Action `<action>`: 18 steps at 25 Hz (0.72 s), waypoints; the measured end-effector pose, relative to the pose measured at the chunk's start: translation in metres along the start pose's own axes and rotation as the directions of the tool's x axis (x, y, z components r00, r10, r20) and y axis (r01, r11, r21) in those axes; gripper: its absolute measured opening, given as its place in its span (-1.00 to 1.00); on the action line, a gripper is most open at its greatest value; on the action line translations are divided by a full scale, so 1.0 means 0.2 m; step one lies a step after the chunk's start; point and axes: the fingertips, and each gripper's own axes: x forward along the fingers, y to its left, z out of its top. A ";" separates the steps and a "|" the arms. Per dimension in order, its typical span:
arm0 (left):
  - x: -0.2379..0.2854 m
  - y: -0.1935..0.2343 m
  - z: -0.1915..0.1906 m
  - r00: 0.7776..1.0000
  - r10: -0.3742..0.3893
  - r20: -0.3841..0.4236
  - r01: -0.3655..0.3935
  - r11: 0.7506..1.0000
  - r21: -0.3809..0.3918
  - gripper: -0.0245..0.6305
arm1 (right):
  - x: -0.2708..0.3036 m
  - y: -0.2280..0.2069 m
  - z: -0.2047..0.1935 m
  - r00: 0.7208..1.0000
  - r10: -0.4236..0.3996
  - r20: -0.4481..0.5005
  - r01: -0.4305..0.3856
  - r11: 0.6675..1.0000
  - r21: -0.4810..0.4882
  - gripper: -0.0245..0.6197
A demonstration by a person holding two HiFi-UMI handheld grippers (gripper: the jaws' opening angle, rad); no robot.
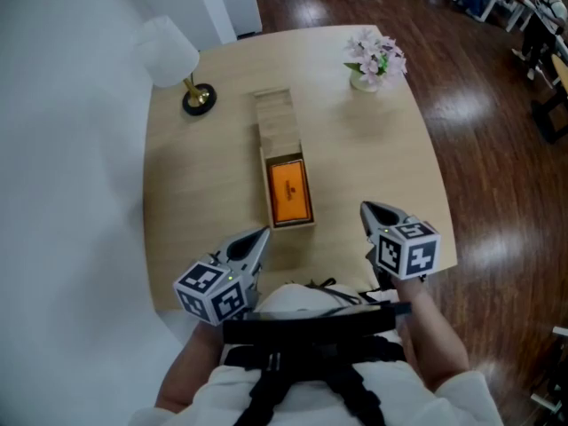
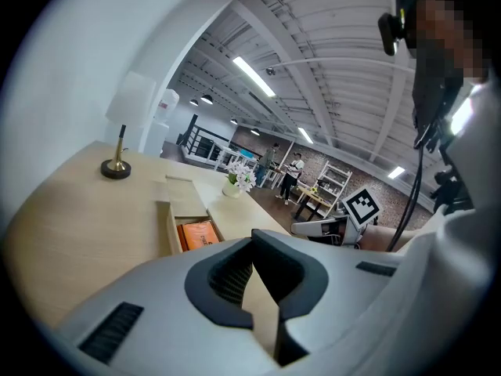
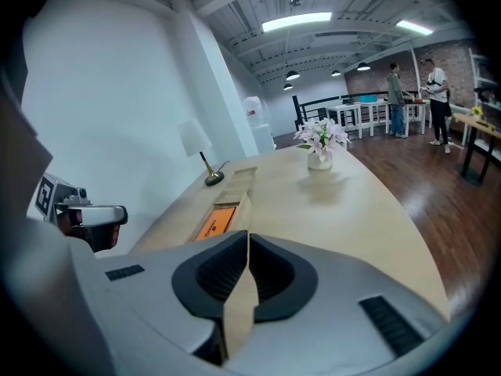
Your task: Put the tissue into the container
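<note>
A long wooden container (image 1: pixel 265 177) lies lengthwise on the middle of the round table, with its sliding lid (image 1: pixel 275 118) pushed to the far end. An orange tissue pack (image 1: pixel 289 191) lies inside the open near half and also shows in the left gripper view (image 2: pixel 199 234) and the right gripper view (image 3: pixel 211 224). My left gripper (image 1: pixel 263 234) hovers near the table's front edge, left of the container's near end. Its jaws are shut and hold nothing (image 2: pixel 252 237). My right gripper (image 1: pixel 368 209) is to the container's right, also shut and holding nothing (image 3: pixel 247 236).
A lamp with a white shade (image 1: pixel 167 50) and black base (image 1: pixel 199 98) stands at the far left. At the far right is a small vase of pink flowers (image 1: pixel 374 60). Bare table top (image 1: pixel 373 149) lies between vase and right gripper. Wooden floor (image 1: pixel 497 149) borders the right side.
</note>
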 end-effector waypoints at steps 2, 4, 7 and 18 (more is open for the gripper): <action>-0.02 0.00 -0.02 1.000 -0.002 -0.007 0.002 1.000 -0.006 -0.93 | 0.00 0.01 0.00 1.000 0.009 -0.003 -0.009 1.000 -0.002 -0.92; -0.03 -0.01 -0.02 1.000 0.000 -0.010 0.000 1.000 -0.014 -0.93 | -0.01 0.03 0.00 1.000 0.017 0.000 -0.017 1.000 -0.006 -0.92; -0.06 -0.03 -0.02 1.000 0.000 -0.007 -0.001 1.000 -0.025 -0.93 | -0.03 0.06 0.03 0.999 0.032 0.012 -0.032 0.999 -0.014 -0.92; -0.04 -0.11 -0.03 0.999 -0.021 -0.027 0.022 0.999 0.032 -0.93 | -0.12 0.18 0.14 0.993 0.071 0.093 -0.068 0.997 -0.033 -0.92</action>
